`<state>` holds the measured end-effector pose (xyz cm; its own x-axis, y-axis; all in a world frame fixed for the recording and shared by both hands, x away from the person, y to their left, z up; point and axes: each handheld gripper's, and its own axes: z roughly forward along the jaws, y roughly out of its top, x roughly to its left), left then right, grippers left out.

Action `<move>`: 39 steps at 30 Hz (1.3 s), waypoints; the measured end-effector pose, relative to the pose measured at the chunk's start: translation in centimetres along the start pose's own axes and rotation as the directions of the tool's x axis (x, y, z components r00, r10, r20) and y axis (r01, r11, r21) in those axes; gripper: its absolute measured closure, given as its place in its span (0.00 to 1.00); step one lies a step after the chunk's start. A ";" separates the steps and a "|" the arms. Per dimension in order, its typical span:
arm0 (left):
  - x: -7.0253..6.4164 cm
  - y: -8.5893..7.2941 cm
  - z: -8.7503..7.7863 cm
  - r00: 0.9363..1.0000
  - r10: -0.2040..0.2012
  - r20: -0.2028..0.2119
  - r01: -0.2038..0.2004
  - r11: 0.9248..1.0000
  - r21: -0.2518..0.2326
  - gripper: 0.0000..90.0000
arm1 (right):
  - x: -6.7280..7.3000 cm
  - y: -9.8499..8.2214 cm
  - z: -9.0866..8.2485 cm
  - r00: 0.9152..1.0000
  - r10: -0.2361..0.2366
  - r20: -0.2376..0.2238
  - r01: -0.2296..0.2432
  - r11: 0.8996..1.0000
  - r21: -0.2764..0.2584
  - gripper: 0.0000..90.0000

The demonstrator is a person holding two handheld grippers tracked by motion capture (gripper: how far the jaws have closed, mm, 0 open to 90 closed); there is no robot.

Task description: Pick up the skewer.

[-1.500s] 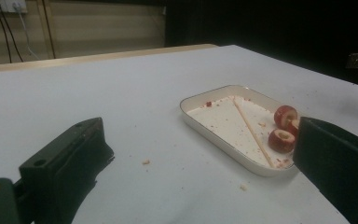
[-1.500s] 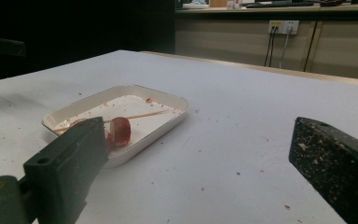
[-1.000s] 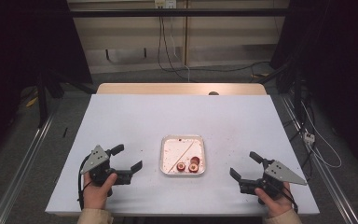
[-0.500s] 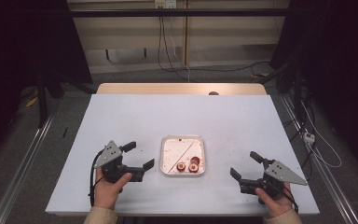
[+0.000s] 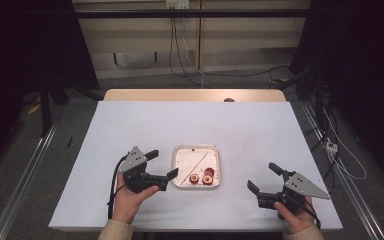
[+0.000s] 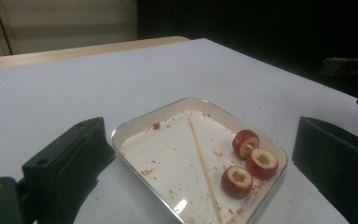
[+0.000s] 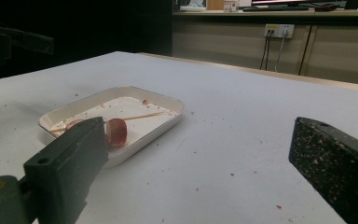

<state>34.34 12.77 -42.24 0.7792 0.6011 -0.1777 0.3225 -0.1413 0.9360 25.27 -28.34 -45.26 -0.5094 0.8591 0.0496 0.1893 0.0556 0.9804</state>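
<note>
A white tray (image 5: pixel 195 148) sits at the table's front middle. It holds three small red cored fruits (image 5: pixel 203 177) at its near right and a thin wooden skewer (image 5: pixel 197 162), among red crumbs. My left gripper (image 5: pixel 164 163) is open just left of the tray, its jaws pointing at it. In the left gripper view the tray (image 6: pixel 135 123), fruits (image 6: pixel 262 162) and skewer (image 6: pixel 200 156) lie between the spread jaws of the left gripper (image 6: pixel 200 140). My right gripper (image 5: pixel 261 175) stands open to the tray's right, with nothing between its jaws. In the right gripper view a fruit (image 7: pixel 116 130) is on the tray (image 7: pixel 168 105).
The white table top (image 5: pixel 195 125) is speckled with red crumbs around the tray. A wooden strip (image 5: pixel 195 95) runs along the far edge. Cables (image 5: pixel 330 145) hang off the right side, and a metal rail (image 5: pixel 25 175) runs along the left.
My left gripper has moved right and slightly forward, ending right beside the tray. The right gripper, the tray and its contents have stayed put.
</note>
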 end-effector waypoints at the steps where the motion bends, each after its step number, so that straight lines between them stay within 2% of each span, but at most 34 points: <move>1: -0.1 0.1 0.1 1.000 -0.004 -0.004 0.004 1.000 0.002 0.04 | 0.0 0.0 0.0 1.000 0.000 0.000 0.000 1.000 -0.001 0.04; 5: -0.2 0.2 0.7 1.000 -0.005 -0.011 0.005 1.000 0.022 0.04 | 0.0 0.0 0.1 1.000 -0.001 -0.002 0.001 1.000 -0.001 0.04; 19: -0.9 0.5 2.4 1.000 0.006 0.024 -0.008 0.998 0.060 0.06 | 0.0 0.1 0.3 1.000 0.007 -0.007 -0.007 1.000 -0.007 0.04; 26: -1.0 0.8 3.1 0.999 0.028 0.020 -0.029 0.997 0.074 0.10 | 0.1 0.2 0.5 1.000 0.007 -0.011 -0.007 1.000 -0.005 0.04; 28: -1.0 0.9 3.3 1.000 0.022 0.019 -0.024 0.996 0.082 0.12 | 0.1 0.1 0.5 1.000 0.004 -0.009 -0.004 1.000 -0.002 0.04; 30: -1.0 1.0 3.6 1.000 0.014 0.018 -0.016 0.994 0.107 0.14 | 0.1 0.1 0.4 1.000 0.002 -0.003 -0.002 1.000 0.003 0.05; 33: -1.1 1.1 4.1 0.999 0.007 0.041 -0.012 0.991 0.131 0.19 | -0.1 0.1 0.3 1.000 0.002 0.004 -0.002 1.000 0.000 0.05; 34: -1.2 1.2 4.3 0.999 0.014 0.041 -0.020 0.988 0.153 0.21 | -0.1 0.1 0.3 1.000 0.003 0.007 -0.003 1.000 0.001 0.05; 37: -1.4 1.2 4.8 0.998 -0.025 0.064 0.012 0.982 0.191 0.28 | -0.1 0.1 0.2 1.000 0.009 0.006 -0.009 1.000 0.001 0.04; 39: -1.5 1.2 5.1 0.998 -0.027 0.061 0.013 0.977 0.212 0.31 | -0.1 0.1 0.2 1.000 0.010 0.002 -0.010 1.000 0.002 0.05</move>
<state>36.31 7.65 -42.40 0.8017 0.5553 -0.2211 0.4396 -0.2972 0.8476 25.55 -28.34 -45.25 -0.5054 0.8609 0.0594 0.1958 0.0474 0.9795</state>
